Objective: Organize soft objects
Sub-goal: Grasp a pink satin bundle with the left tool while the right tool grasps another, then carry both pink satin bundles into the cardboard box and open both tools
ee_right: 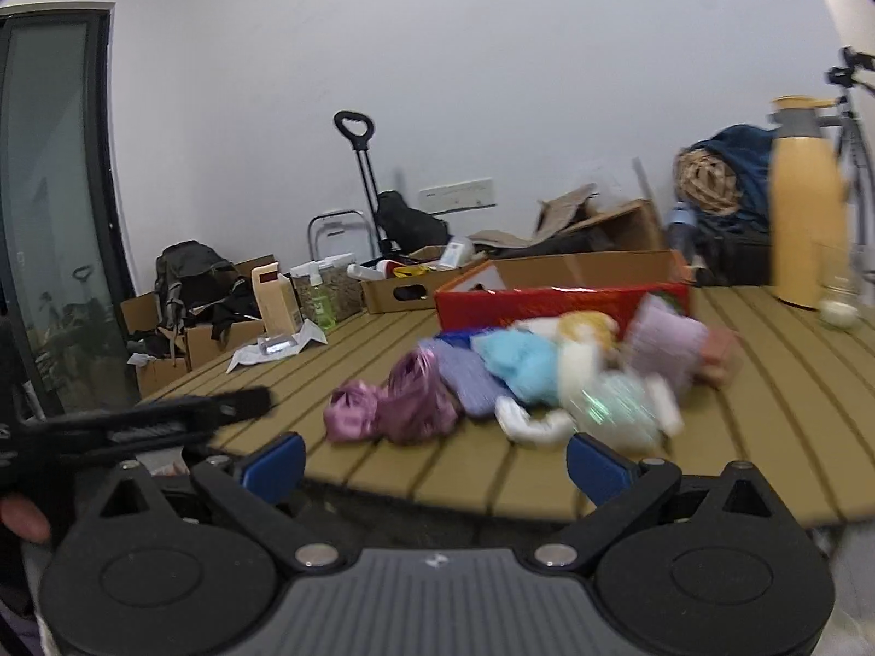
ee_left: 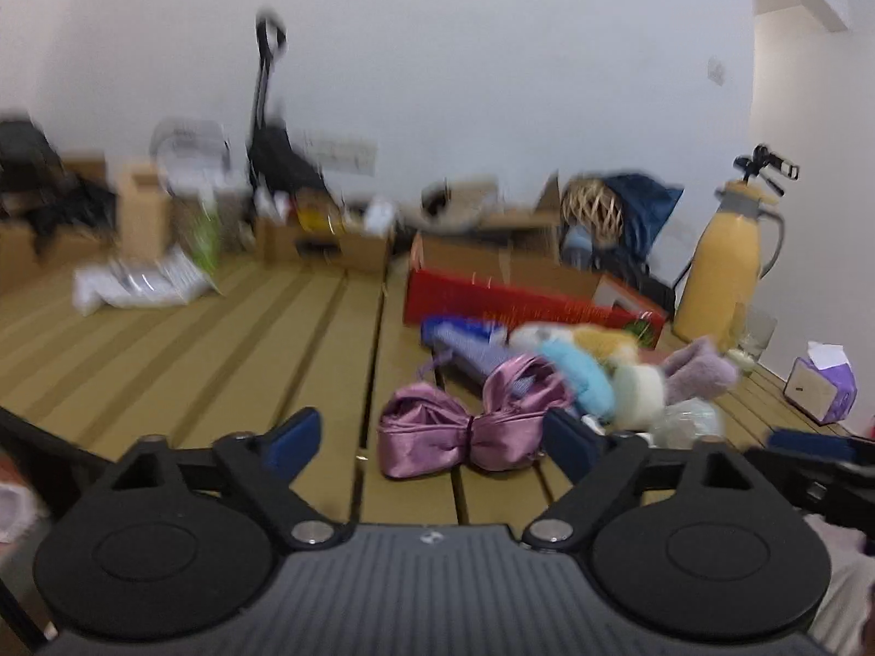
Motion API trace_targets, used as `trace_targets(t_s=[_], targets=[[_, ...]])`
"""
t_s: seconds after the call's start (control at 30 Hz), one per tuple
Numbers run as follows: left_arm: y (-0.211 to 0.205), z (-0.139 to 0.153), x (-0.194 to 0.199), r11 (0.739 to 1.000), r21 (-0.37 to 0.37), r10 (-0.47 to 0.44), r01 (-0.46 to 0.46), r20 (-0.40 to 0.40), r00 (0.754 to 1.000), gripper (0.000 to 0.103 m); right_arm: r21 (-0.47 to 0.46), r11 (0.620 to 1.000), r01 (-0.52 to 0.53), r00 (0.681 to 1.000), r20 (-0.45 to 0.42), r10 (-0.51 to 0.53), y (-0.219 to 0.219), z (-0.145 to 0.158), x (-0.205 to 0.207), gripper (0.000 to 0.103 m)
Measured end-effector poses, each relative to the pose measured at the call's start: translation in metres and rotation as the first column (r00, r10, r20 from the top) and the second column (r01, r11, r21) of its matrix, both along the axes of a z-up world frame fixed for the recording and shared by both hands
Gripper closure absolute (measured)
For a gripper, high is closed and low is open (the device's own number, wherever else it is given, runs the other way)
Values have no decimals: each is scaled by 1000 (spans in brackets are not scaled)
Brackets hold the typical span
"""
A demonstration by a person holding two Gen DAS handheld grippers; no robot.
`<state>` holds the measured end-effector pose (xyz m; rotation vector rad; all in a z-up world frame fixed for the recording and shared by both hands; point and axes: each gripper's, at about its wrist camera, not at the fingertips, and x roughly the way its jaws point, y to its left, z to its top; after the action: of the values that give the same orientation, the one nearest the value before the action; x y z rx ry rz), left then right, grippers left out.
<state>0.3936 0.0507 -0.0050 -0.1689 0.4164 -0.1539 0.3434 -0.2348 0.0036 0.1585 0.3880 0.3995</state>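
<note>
Soft things lie in a loose heap on the slatted wooden table point(ee_left: 219, 339), in front of a red box point(ee_left: 519, 303) and ahead of both grippers. Nearest the left gripper point(ee_left: 432, 437) is a shiny purple bow point(ee_left: 465, 426); it lies flat on the slats, ahead of the blue fingertips point(ee_left: 295, 434) and between their lines, a little toward the right one, with no contact that can be seen. That gripper's jaws stand wide apart and hold nothing. Behind the bow come a lavender cloth point(ee_left: 470, 350), a light blue fluffy piece point(ee_left: 574, 377), a cream roll point(ee_left: 637, 388), a yellow piece point(ee_left: 601, 339) and a fuzzy lilac piece point(ee_left: 700, 372), all packed close and blurred, so their edges cannot be told apart. In the right wrist view the heap sits farther out on the table, well ahead of the right gripper point(ee_right: 437, 462), whose jaws are also spread wide and empty, low at the table's near edge. From there the bow point(ee_right: 394, 404) is the left end of the heap, the blue piece point(ee_right: 519, 361) is in the middle, and the lilac piece point(ee_right: 667, 339) is at the right. A yellow flask point(ee_right: 804, 218) stands upright at the far right of the table.
</note>
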Motion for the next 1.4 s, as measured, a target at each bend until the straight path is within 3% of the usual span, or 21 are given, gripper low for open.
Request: trace_targets(t_s=[0.07,0.2,0.23,0.27,0.3,0.37,0.43,0.6,0.73,0.93,1.03,1.2,1.3,1.4], targets=[[6,-12,34,999,-33,4,-6,-73,997,36,-5,1000,-11,1000,-13,11,16,-5,39,21],[22,-33,73,992,-126,-27,9,-139,990,44,70,997,-39,992,-118,47,40,-28,108,43],[27,-37,77,987,-161,-42,18,-145,989,53,99,994,-52,987,-145,66,45,-36,124,45],[30,-39,78,980,-195,-72,44,-140,988,70,116,991,-61,985,-156,78,50,-41,136,45],[30,-39,79,973,-217,-107,77,-132,985,75,128,990,-66,984,-157,86,53,-46,146,45],[28,-41,80,975,-209,-108,80,-122,987,79,161,984,-74,981,-163,101,56,-55,161,51],[24,-41,79,975,-205,-108,82,-117,987,82,223,970,-96,974,-179,137,56,-65,172,70],[23,-39,80,970,-225,-123,96,-106,987,85,201,969,-146,975,-135,175,61,-72,174,77],[16,-33,71,975,-187,-139,124,-72,988,87,201,967,-157,973,-135,187,57,-69,164,83],[3,0,39,966,-178,-184,189,42,982,87,186,969,-162,981,-77,179,44,-39,127,84],[-12,24,44,955,-176,-229,237,66,971,87,195,970,-144,987,-38,155,27,-16,113,84],[-33,69,109,927,-202,-306,317,81,948,87,231,965,-122,992,-9,127,-8,25,136,84],[-51,88,177,918,-208,-333,336,50,941,87,278,954,-113,990,-46,130,-33,47,187,84],[-71,95,261,923,-213,-334,321,-23,942,87,263,961,-84,989,-95,112,-50,64,262,84]])
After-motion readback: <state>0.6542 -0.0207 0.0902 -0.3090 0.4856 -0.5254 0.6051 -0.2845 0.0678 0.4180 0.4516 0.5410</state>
